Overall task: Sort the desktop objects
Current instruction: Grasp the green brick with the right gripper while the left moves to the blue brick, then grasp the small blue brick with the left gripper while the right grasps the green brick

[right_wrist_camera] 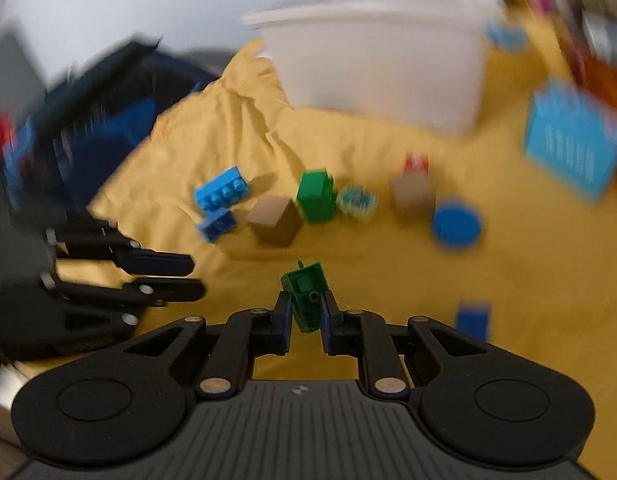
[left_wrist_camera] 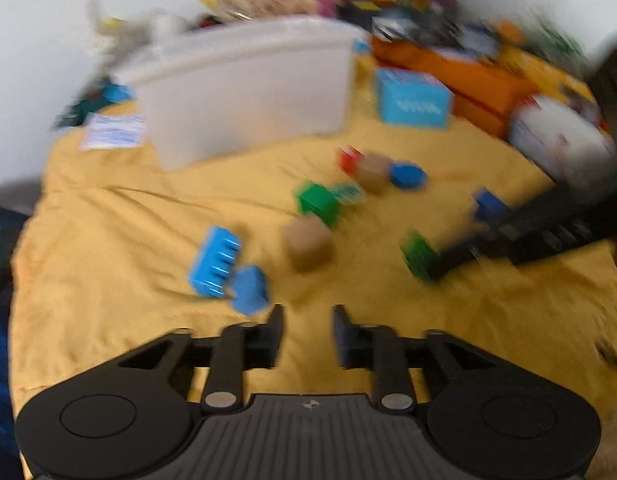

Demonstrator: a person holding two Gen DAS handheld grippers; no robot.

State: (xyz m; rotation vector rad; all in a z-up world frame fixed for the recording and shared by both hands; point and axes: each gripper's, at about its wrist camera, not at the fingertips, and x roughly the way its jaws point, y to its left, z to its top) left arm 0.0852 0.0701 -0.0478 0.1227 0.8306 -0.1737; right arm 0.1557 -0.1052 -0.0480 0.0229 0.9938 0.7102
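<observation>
Right gripper (right_wrist_camera: 306,312) clamped on green brick (right_wrist_camera: 306,300), lifted off yellow cloth (right_wrist_camera: 388,272). Left gripper (left_wrist_camera: 308,320) half open, empty. Light, rigid, slick plastic; best pinched across flat sides. White bin (right_wrist_camera: 380,64) well beyond.

Two wrist fisheyes, both angled down over the yellow cloth (left_wrist_camera: 108,208) on the table.

Left cam sits behind the left tool (left_wrist_camera: 308,316), facing the white bin (left_wrist_camera: 244,92); right tool (left_wrist_camera: 432,268) enters from its right edge. Right cam sits behind the right tool (right_wrist_camera: 305,308), close to the cloth, w/ left tool (right_wrist_camera: 196,278) at its left. Shared: bin, tan cube (left_wrist_camera: 308,242) (right_wrist_camera: 274,220), blue bricks (left_wrist_camera: 216,262) (right_wrist_camera: 222,190), blue disc (left_wrist_camera: 407,175) (right_wrist_camera: 456,223). Both blurred.
</observation>
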